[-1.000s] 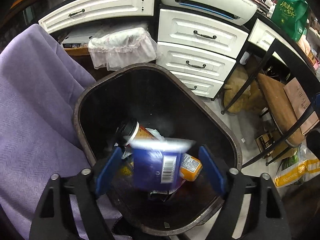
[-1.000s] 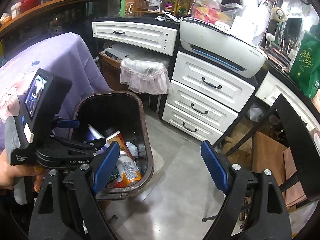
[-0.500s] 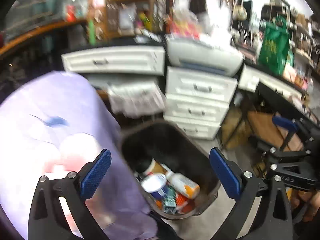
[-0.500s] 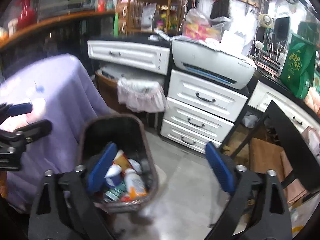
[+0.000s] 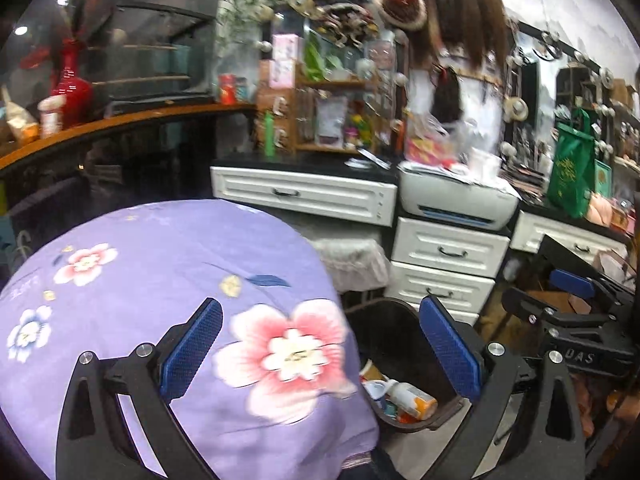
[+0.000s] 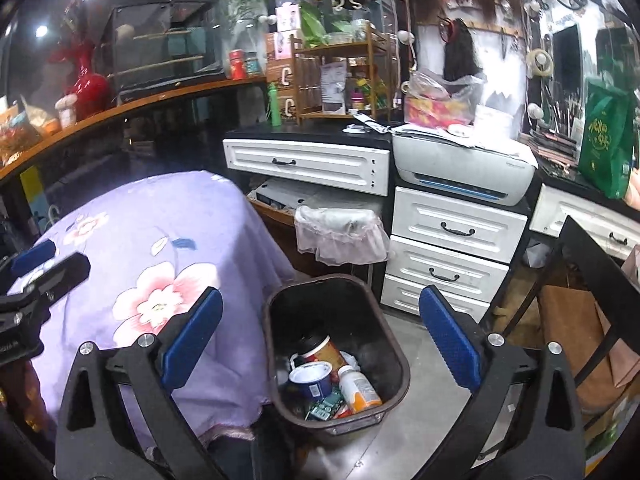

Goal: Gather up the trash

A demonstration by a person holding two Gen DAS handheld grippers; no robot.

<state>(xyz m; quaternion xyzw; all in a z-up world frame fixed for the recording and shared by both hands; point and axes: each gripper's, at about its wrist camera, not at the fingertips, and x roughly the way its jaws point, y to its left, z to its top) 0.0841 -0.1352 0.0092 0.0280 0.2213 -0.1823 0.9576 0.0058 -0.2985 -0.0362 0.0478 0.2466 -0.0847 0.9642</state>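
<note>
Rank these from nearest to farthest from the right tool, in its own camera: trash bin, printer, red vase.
From the right tool:
1. Trash bin, on the floor just below and ahead.
2. Printer, farther back, atop the white drawers, right.
3. Red vase, farthest, upper-left shelf.

A worktop (image 6: 132, 248) draped in a purple cloth (image 6: 168, 224) printed with pink flowers lies below and to the left of the right hand-held gripper (image 6: 320, 340); in the left wrist view the cloth (image 5: 160, 272) fills the space under the left hand-held gripper (image 5: 320, 344). The grey floor (image 6: 424, 412) lies ahead and below, and a dark trash bin (image 6: 396, 360) holding bottles and cups stands on it, just beside the cloth's hanging edge.
</note>
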